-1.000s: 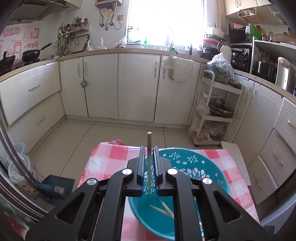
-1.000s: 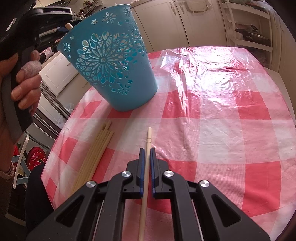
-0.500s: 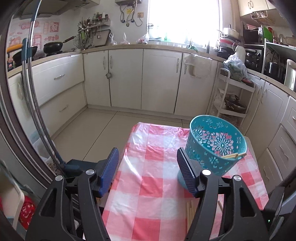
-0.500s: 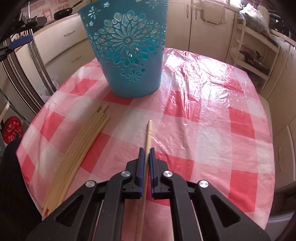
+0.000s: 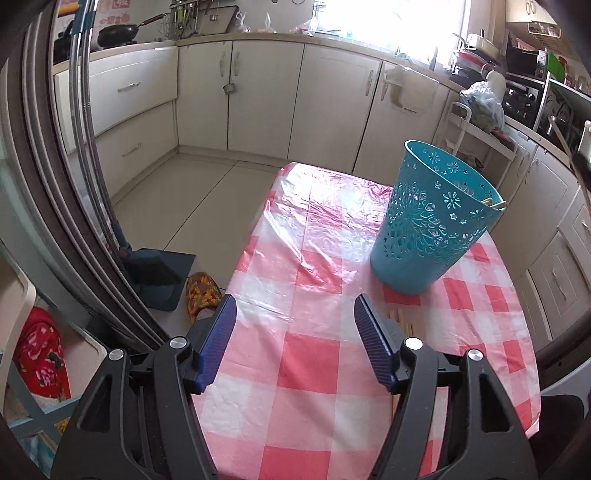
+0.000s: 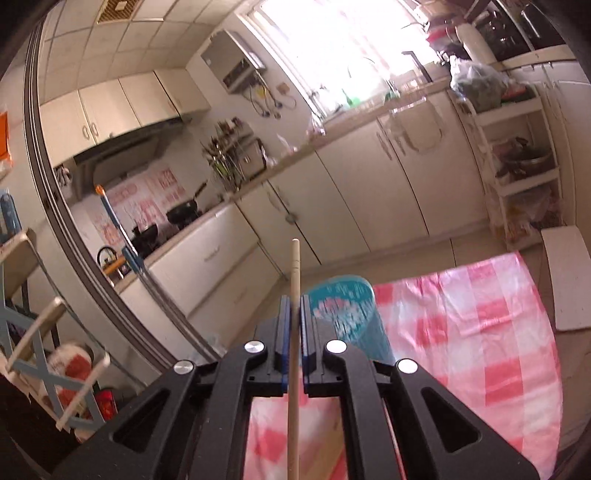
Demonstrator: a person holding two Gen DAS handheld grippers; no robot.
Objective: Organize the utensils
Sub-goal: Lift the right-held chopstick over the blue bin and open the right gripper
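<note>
left gripper point(image 5: 291, 341): fingers wide apart, nothing in them, hovering over the checkered counter point(image 5: 310, 354)
loose chopsticks point(image 5: 400, 321): flat beside my right finger, near the basket
basket point(image 5: 428, 225): light plastic, probably tips easily
right gripper point(image 6: 294, 326): fingers clamped on one chopstick point(image 6: 294, 295) mid-length; I reckon it's stiff, light, slippery

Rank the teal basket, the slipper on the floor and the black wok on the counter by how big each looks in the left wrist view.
1. Teal basket, by far the largest in the picture.
2. Slipper on the floor beside the table.
3. Black wok, smallest, though it sits far back on the counter, so distance shrinks it; its true size against the slipper is unsure.
</note>
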